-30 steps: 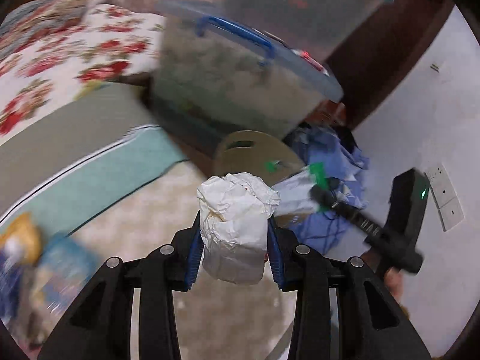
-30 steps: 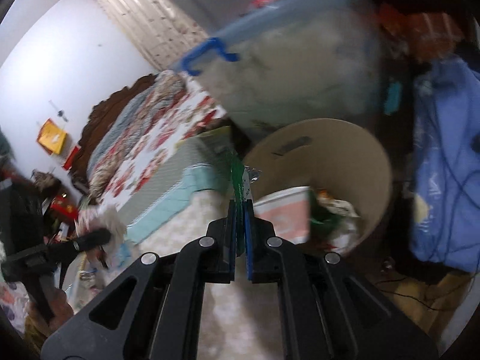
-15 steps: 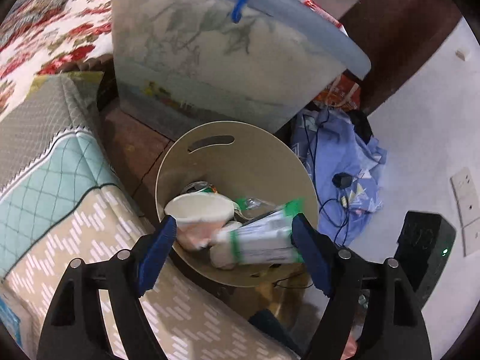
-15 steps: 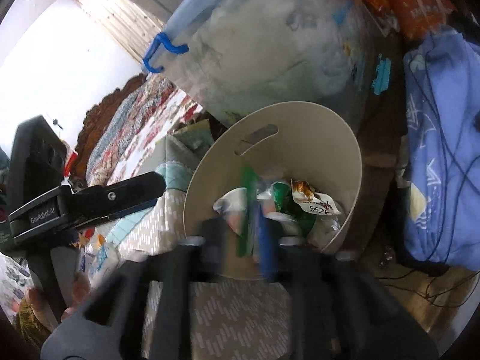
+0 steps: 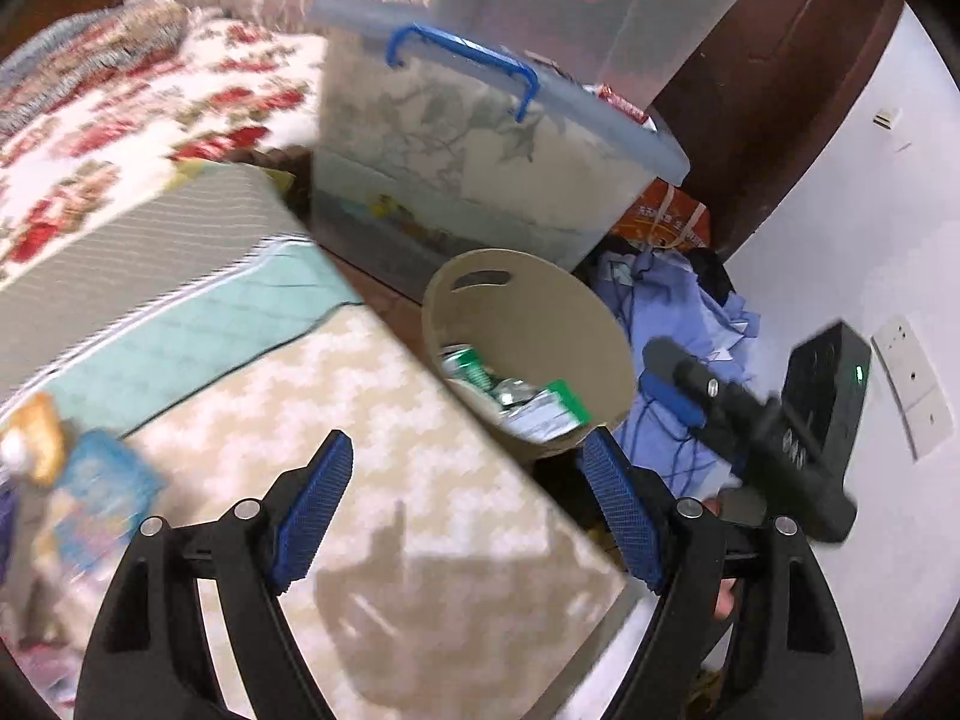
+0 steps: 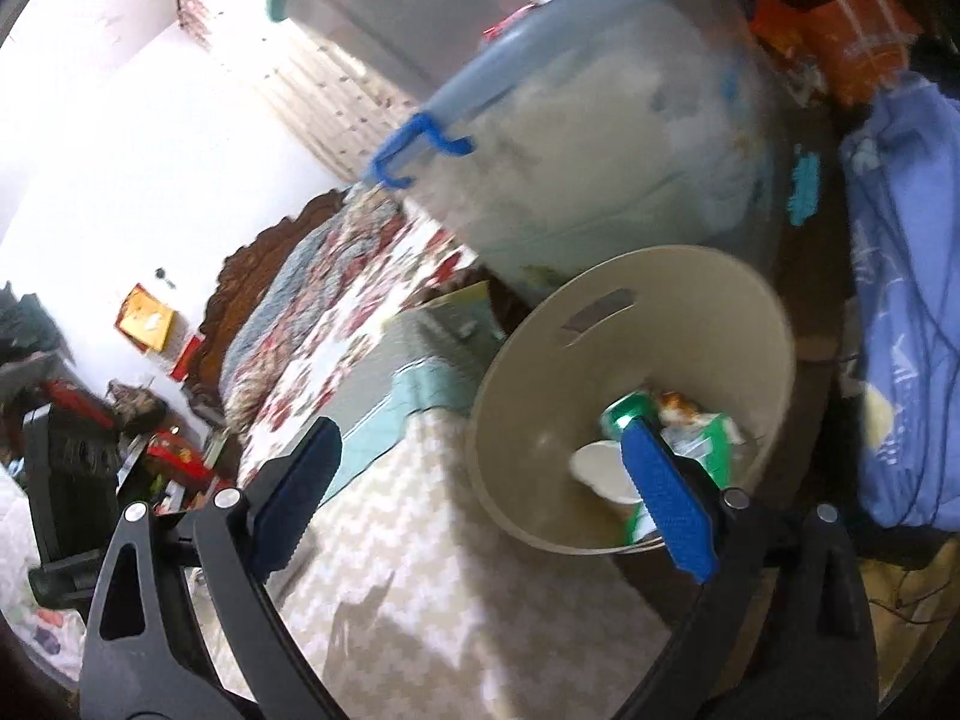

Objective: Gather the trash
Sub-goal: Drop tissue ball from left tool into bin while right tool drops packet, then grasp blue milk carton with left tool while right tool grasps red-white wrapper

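- Far left in the left wrist view, blurred packets (image 5: pixel 90 492) lie on the bed (image 5: pixel 384 480), near its edge. They look like trash not yet collected; what they are is too smeared to tell.
- The left gripper (image 5: pixel 465 501) hangs over the patterned bed cover. Its jaws stand wide apart with nothing between them.
- Just past the bed's edge a beige bin (image 5: pixel 528 306) stands on the floor. It holds a green can (image 5: pixel 471 363) and green-and-white wrappers (image 5: pixel 543 411).
- Behind the bin sits a clear storage box (image 5: pixel 480 180) with a blue handle. To its right, blue clothes (image 5: pixel 678 306) and cables lie heaped.
- The right gripper (image 6: pixel 483 483) is at the bin's near rim. Its jaws are opening and nothing is between them; a white paper cup (image 6: pixel 603 471) lies in the bin beyond the right jaw.
- Risk: the right jaw is close to the bin's rim, so a careless pull-back could catch it and tip the bin, spilling what is collected.
- Risk: the two grippers are near each other, so swinging back toward the packets could knock them together.
- Risk: the cables beside the bin could snag a jaw.
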The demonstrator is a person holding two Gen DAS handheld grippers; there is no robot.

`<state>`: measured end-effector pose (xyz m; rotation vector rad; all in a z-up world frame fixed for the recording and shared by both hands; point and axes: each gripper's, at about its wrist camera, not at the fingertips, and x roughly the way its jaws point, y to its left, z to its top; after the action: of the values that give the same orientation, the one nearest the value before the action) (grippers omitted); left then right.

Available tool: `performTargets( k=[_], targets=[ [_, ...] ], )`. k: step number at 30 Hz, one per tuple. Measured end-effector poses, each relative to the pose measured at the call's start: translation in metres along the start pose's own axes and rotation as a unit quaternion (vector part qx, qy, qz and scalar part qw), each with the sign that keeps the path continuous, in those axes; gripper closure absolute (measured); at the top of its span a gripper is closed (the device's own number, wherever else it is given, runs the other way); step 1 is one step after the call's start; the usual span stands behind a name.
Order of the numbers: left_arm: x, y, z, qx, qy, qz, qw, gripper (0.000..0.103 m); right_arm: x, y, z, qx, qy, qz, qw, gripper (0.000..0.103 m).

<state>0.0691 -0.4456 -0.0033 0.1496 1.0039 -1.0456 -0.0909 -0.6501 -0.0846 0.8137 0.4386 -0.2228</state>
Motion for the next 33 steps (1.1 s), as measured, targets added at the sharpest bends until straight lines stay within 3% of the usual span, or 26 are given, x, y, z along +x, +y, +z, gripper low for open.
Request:
performTargets(
  k=[4,8,11,13,15,17,22,26,27,28,29,30,33],
  targets=[
    [-0.051,0.033,-0.023,-0.007,-0.033,0.028,0.9991,0.027,0.008,0.024,-0.011,-0.016,0.017,0.018,1.0,0.009],
    [-0.099,0.076,-0.04,-0.02,-0.068,0.087,0.9936,0.027,0.027,0.058,-0.028,-0.042,0.049,0.036,0.997,0.01],
    [-0.119,0.121,-0.047,-0.043,-0.07,0.141,0.9867,0.027,0.048,0.087,-0.045,-0.062,0.083,0.049,0.993,0.011],
    [-0.125,0.145,-0.049,-0.06,-0.06,0.174,0.981,0.028,0.063,0.108,-0.061,-0.067,0.114,0.071,0.989,0.022],
    [-0.135,0.164,-0.054,-0.08,-0.057,0.181,0.9785,0.029,0.077,0.136,-0.083,-0.092,0.155,0.101,0.978,0.032],
    [-0.15,0.178,-0.066,-0.094,-0.067,0.16,0.9803,0.029,0.09,0.165,-0.106,-0.138,0.194,0.119,0.964,0.039],
    [-0.162,0.194,-0.076,-0.096,-0.065,0.162,0.9799,0.029,0.125,0.227,-0.162,-0.23,0.268,0.139,0.925,0.039],
    [-0.162,0.196,-0.072,-0.085,-0.066,0.153,0.9824,0.028,0.156,0.258,-0.191,-0.272,0.299,0.133,0.905,0.039],
    [-0.158,0.195,-0.07,-0.078,-0.06,0.157,0.9826,0.028,0.162,0.262,-0.198,-0.28,0.307,0.132,0.9,0.042],
    [-0.152,0.194,-0.066,-0.074,-0.054,0.159,0.983,0.028,0.166,0.264,-0.205,-0.282,0.321,0.138,0.894,0.07],
    [-0.147,0.193,-0.064,-0.069,-0.046,0.162,0.9834,0.028,0.168,0.264,-0.21,-0.279,0.336,0.145,0.888,0.086],
    [-0.144,0.192,-0.062,-0.065,-0.041,0.163,0.9836,0.027,0.169,0.264,-0.213,-0.274,0.346,0.152,0.885,0.088],
    [-0.131,0.19,-0.058,-0.049,-0.027,0.169,0.9841,0.024,0.151,0.247,-0.211,-0.256,0.336,0.161,0.892,0.093]
  ],
)
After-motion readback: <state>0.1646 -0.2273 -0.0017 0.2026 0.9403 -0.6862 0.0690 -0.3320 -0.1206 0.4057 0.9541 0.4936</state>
